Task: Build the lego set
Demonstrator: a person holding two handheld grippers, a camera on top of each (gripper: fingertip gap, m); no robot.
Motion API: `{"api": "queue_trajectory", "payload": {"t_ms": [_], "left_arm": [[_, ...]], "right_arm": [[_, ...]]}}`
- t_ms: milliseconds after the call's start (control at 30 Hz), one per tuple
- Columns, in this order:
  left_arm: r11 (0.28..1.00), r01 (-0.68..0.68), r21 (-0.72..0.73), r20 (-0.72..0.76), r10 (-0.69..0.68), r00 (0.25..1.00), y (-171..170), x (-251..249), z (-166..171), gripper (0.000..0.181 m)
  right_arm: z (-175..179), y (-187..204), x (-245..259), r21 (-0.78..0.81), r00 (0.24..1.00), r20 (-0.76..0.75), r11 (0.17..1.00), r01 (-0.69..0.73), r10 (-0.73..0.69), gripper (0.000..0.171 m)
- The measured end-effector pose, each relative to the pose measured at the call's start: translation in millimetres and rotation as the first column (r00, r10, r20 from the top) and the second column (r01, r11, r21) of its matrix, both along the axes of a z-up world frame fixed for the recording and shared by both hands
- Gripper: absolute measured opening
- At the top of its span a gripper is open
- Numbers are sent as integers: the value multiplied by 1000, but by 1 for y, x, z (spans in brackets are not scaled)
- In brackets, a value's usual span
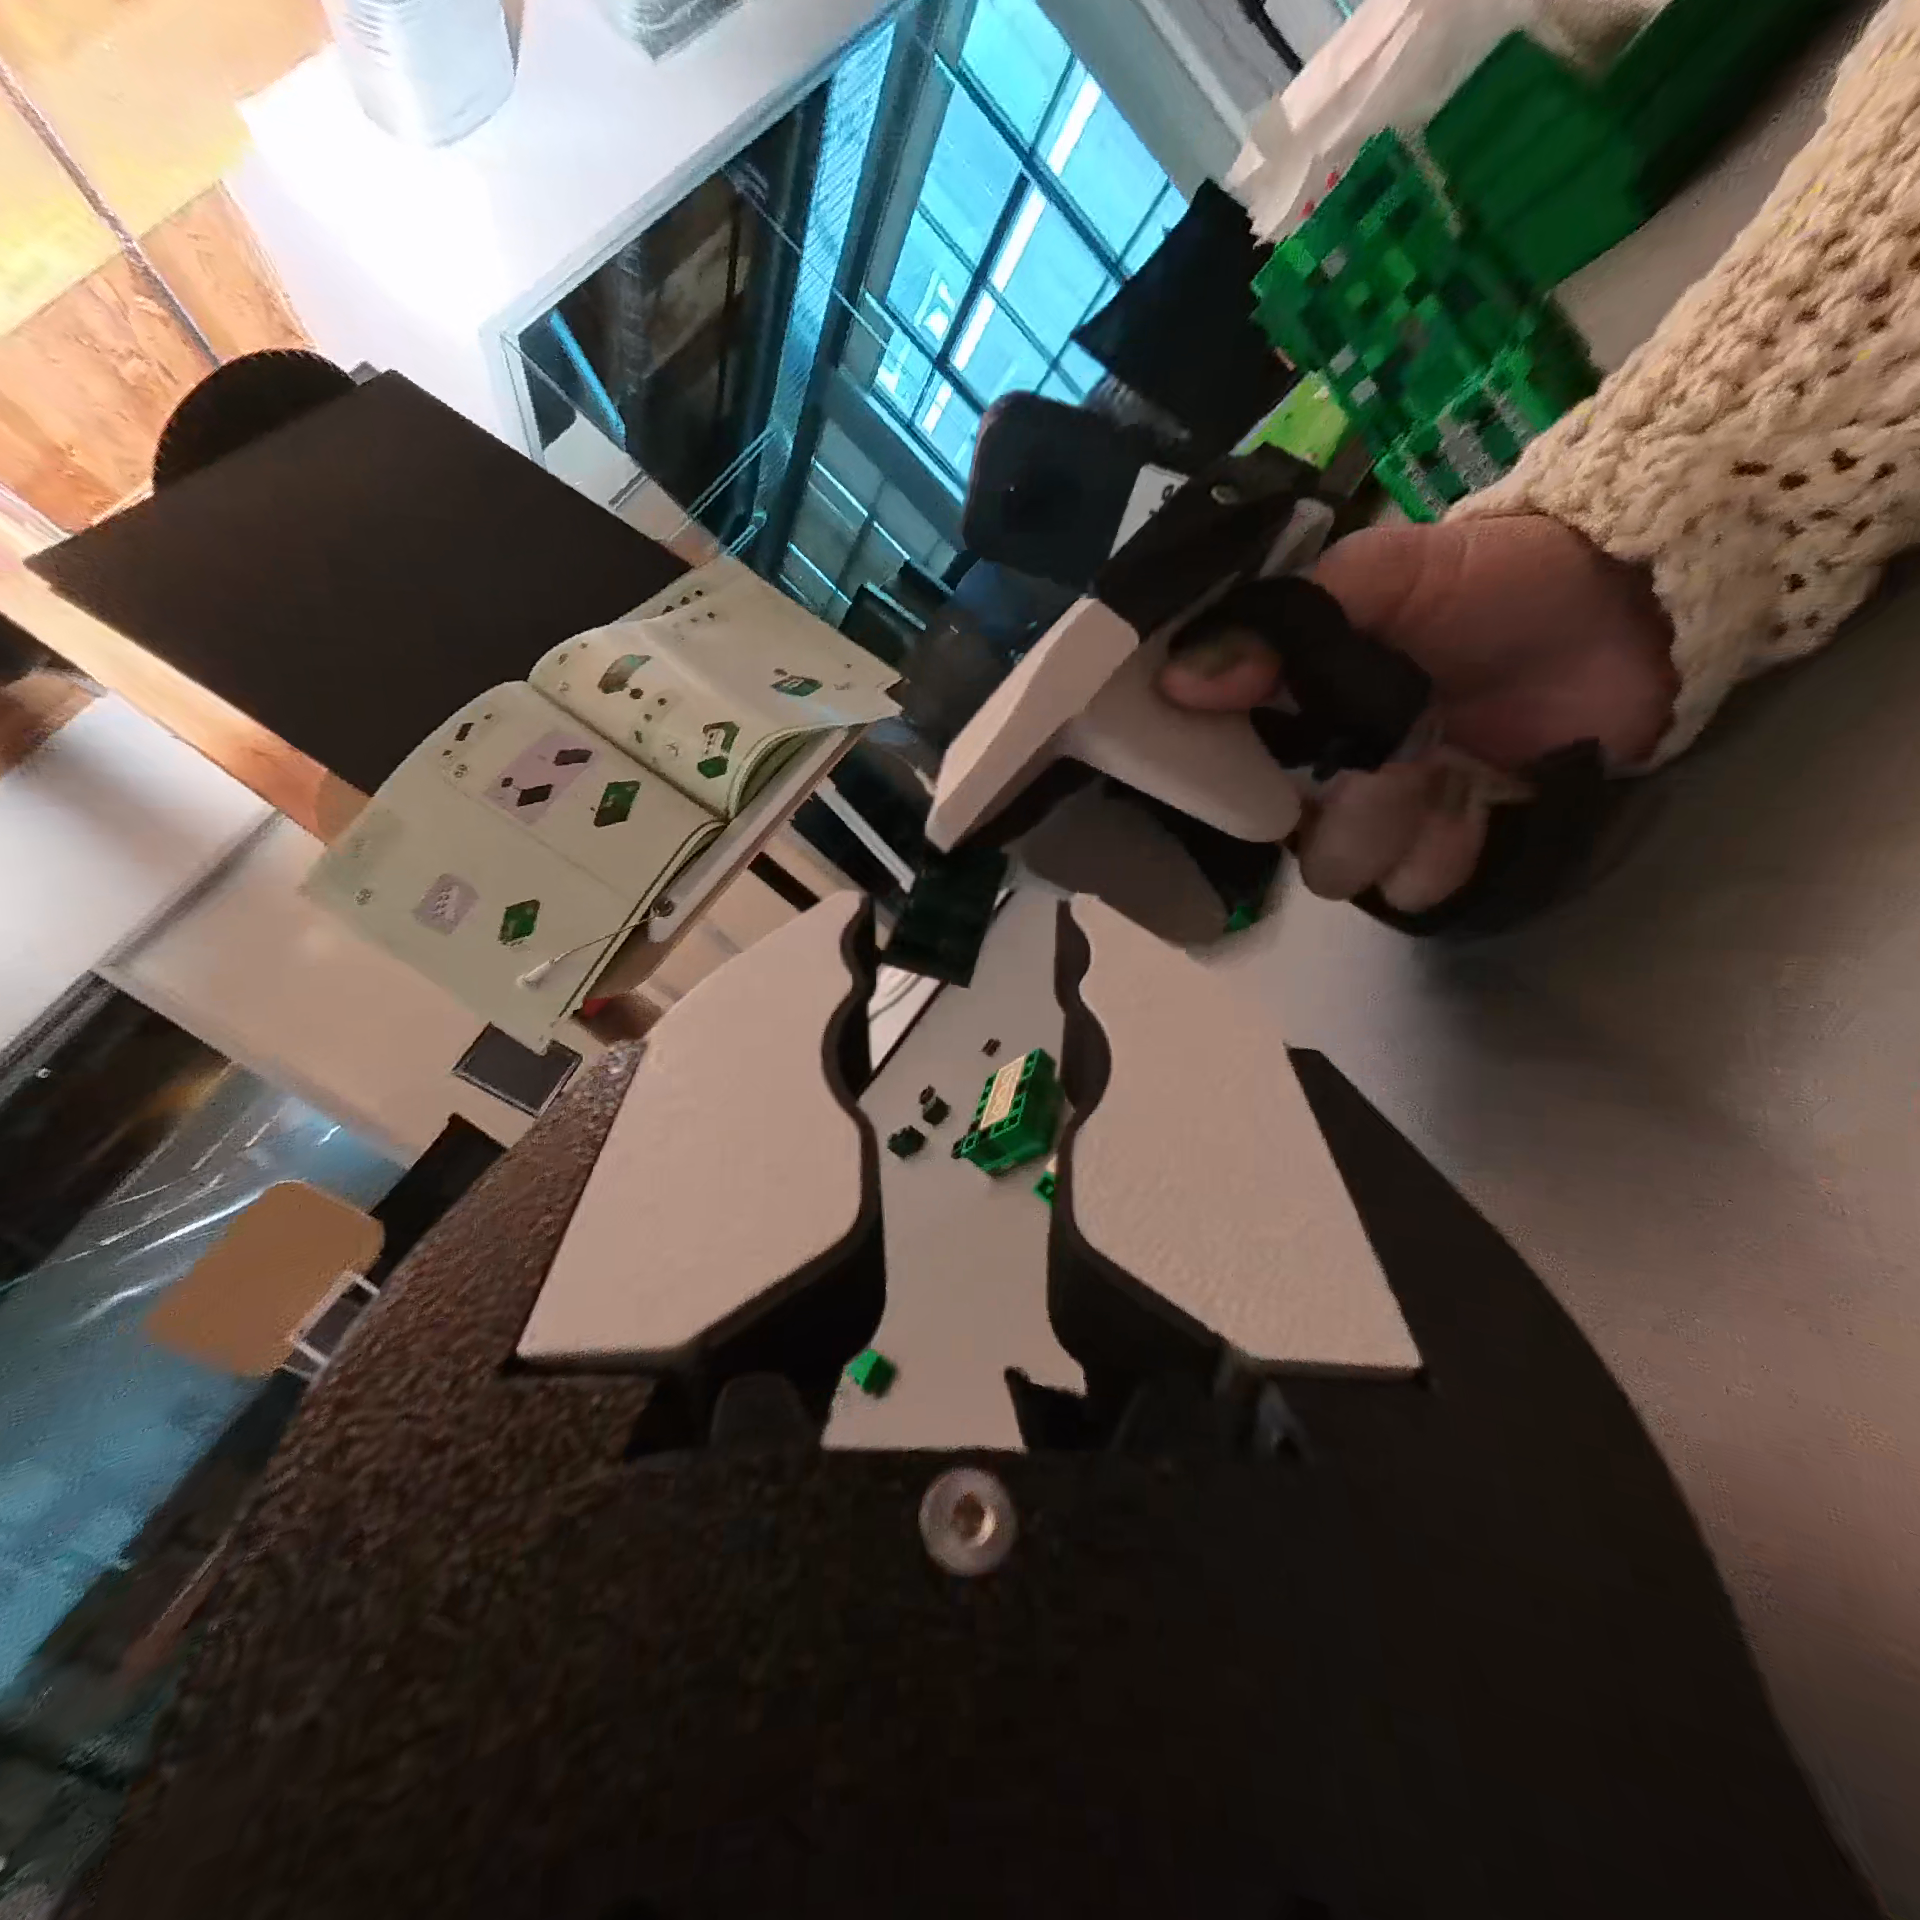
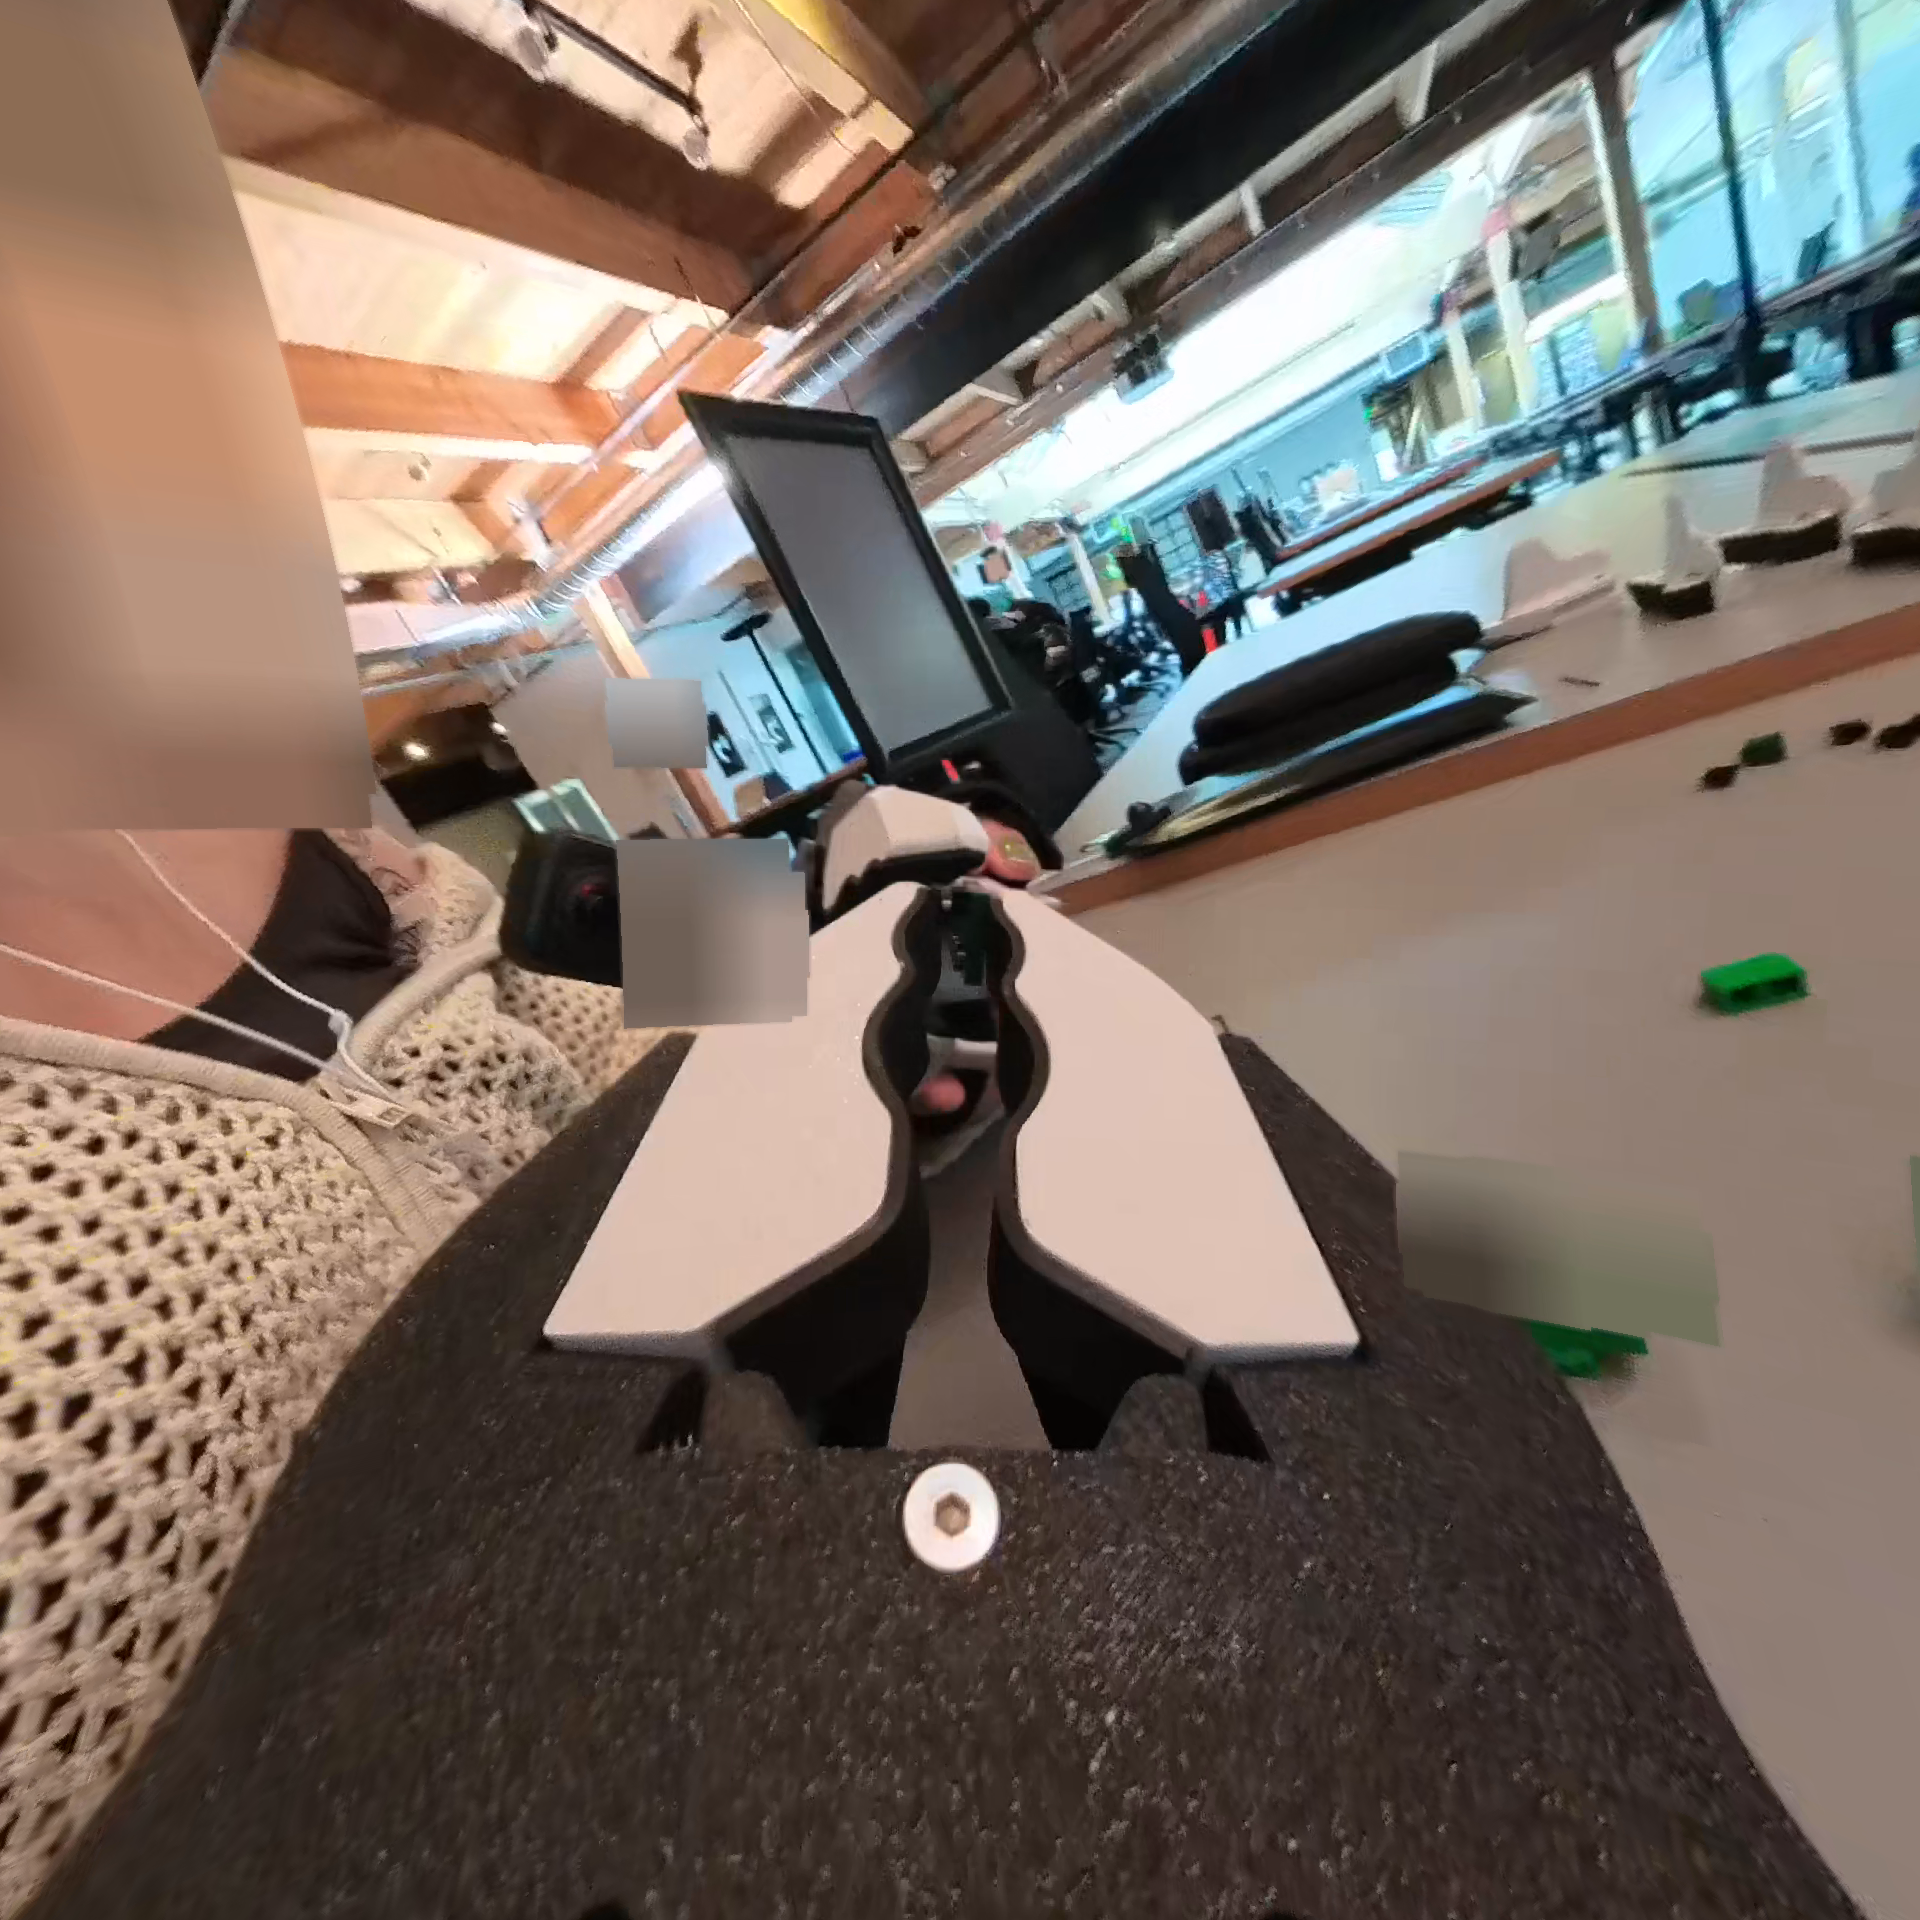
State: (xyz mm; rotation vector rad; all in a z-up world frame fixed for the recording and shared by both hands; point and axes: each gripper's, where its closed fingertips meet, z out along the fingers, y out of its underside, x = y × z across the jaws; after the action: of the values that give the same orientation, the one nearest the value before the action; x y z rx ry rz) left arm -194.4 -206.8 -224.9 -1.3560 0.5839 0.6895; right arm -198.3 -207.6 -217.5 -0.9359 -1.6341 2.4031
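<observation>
Bricks (image 1: 1010,1110) on table (image 1: 1558,1195), booklet (image 1: 613,790) behind (propped open), build (image 1: 1423,343) right

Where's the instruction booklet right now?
In the left wrist view, the booklet lies open at left-centre, propped in front of a dark panel, left of the right gripper.

A dark green studded Lego plate (image 1: 940,920) hung tilted in mid-air. A small bright green brick assembly (image 1: 1010,1112) lay on the grey table (image 1: 1558,1143) among scattered tiny dark pieces (image 1: 920,1122).
</observation>
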Motion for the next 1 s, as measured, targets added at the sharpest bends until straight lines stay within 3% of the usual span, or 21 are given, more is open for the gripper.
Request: {"api": "queue_trajectory", "payload": {"t_ms": [33,100,167,267,367,467,667,867,1000], "left_arm": [[1000,-7,-10,4,7,1000,1,-1,-1,30],[999,-11,-42,54,13,998,1,-4,-4,15],[997,6,-75,129,4,992,3,-7,-7,15],[995,30,-91,207,-11,978,5,-11,-8,16],[992,46,-115,275,-13,961,5,-17,-12,15],[986,79,-147,346,-23,938,5,-22,-16,15],[985,87,-146,456,-11,890,5,-36,-19,15],[987,61,-150,499,22,866,0,-49,-21,15],[988,100,-121,582,-11,813,0,-52,-18,15]], "right_arm": [[1,0,0,-25,1000,14,1000,-17,17,8],[-3,0,-1,-56,996,68,997,-57,61,8],[-4,2,-4,-75,994,89,996,-51,58,8],[9,11,-2,25,983,-116,989,144,-140,21],[23,32,1,106,845,-369,886,451,-386,39],[22,44,-4,174,701,-505,736,654,-504,38],[9,36,-13,281,702,-534,684,673,-471,29],[9,49,-13,240,712,-474,702,670,-518,18],[9,57,-15,223,716,-440,707,672,-542,11]]}}
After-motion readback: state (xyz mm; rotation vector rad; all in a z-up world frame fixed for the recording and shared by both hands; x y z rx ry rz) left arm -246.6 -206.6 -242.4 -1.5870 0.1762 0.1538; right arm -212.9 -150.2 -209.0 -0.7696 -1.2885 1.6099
